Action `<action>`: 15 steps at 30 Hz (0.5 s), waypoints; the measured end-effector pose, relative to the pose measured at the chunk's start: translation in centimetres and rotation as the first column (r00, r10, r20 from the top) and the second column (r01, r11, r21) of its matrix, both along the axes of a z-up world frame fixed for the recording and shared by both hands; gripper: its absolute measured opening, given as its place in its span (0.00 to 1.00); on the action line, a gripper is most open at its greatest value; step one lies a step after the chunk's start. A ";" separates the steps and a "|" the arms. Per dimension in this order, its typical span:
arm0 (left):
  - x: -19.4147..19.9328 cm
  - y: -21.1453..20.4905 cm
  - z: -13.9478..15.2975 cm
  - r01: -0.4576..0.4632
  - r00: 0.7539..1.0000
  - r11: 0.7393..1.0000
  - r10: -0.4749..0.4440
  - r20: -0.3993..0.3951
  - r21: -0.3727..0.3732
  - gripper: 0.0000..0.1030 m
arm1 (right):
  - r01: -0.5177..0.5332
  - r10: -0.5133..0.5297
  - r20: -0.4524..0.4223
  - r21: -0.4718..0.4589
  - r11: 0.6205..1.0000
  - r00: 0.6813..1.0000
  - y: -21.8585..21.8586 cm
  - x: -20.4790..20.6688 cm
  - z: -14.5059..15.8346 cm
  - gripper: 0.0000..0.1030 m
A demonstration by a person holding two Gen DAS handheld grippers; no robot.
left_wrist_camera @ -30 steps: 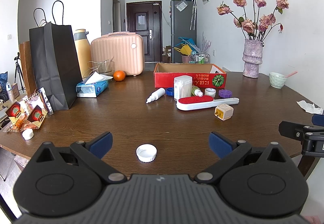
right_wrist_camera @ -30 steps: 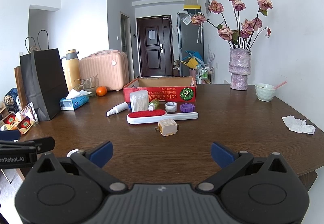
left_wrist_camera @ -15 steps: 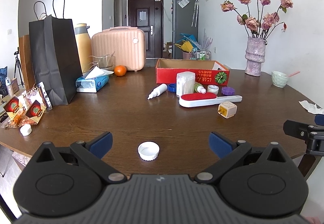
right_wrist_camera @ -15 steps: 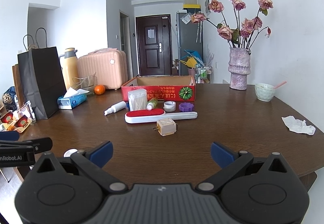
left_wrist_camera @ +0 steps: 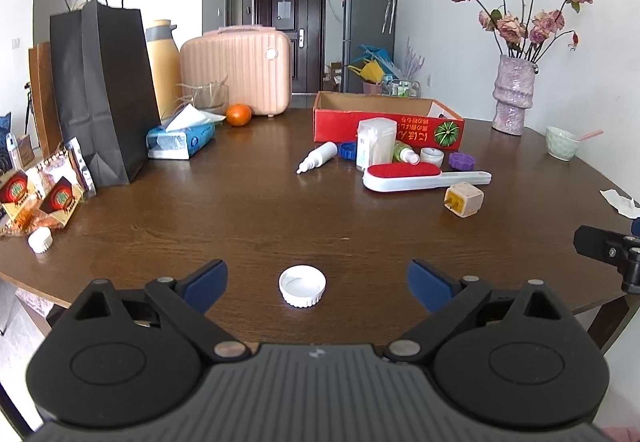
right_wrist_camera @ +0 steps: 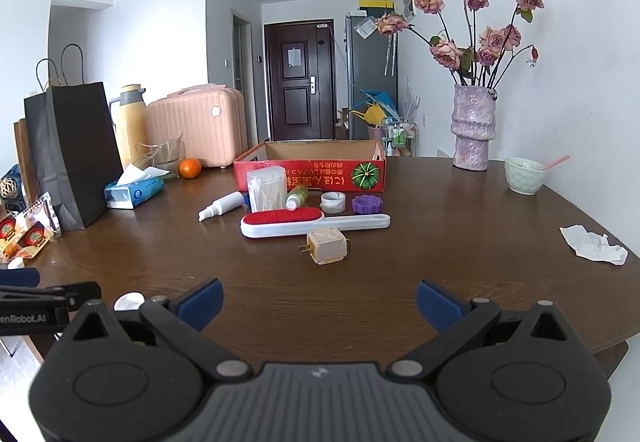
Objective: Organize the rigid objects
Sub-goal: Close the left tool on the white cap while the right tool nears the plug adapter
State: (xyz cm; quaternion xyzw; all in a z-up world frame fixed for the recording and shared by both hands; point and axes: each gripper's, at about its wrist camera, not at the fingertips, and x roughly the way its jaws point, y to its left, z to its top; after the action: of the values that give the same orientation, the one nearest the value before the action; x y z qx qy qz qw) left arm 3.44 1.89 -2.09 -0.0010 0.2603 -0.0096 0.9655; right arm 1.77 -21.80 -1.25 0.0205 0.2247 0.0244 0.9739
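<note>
1. The left camera sits low behind its claw (left_wrist_camera: 318, 278), looking across the desk (left_wrist_camera: 240, 210) toward the door.
2. The right camera faces likewise.
3. Both see the red box (right_wrist_camera: 310, 172).

Each handheld gripper, left gripper (left_wrist_camera: 318, 278) and right gripper (right_wrist_camera: 319, 300), is black plastic with a ribbed centre plate, two round discs, silver pivot screws and blue finger pads (left_wrist_camera: 208, 278). At nine o'clock in the right view, the other unit shows white "enRobot.AI" lettering.

A home: a wooden worktop (right_wrist_camera: 460, 242) beyond the jaws, a vase of roses (right_wrist_camera: 473, 130), pink suitcase (left_wrist_camera: 236, 72), fridge (right_wrist_camera: 370, 78) and front door (right_wrist_camera: 300, 80).
</note>
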 end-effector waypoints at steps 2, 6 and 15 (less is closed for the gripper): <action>0.3 0.2 -0.3 -0.002 1.000 1.000 0.002 -0.008 -0.004 0.97 | 0.002 -0.002 -0.008 -0.002 1.000 1.000 0.1 0.3 -0.1 1.00; 1.2 0.2 -0.8 0.002 0.999 1.000 -0.002 -0.033 -0.004 0.97 | 0.003 -0.004 -0.025 -0.006 1.000 1.000 0.2 1.0 -0.4 1.00; 3.4 0.6 -2.4 0.011 0.995 1.000 -0.013 -0.101 -0.015 0.97 | -0.003 0.001 -0.075 -0.017 1.000 0.997 0.8 2.9 -1.4 1.00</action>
State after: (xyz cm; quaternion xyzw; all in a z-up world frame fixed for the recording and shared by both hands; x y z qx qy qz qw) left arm 6.84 2.48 -4.50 -0.0068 0.3087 -0.0173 0.9510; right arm 4.63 -20.98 -2.70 0.0129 0.2612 0.0228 0.9649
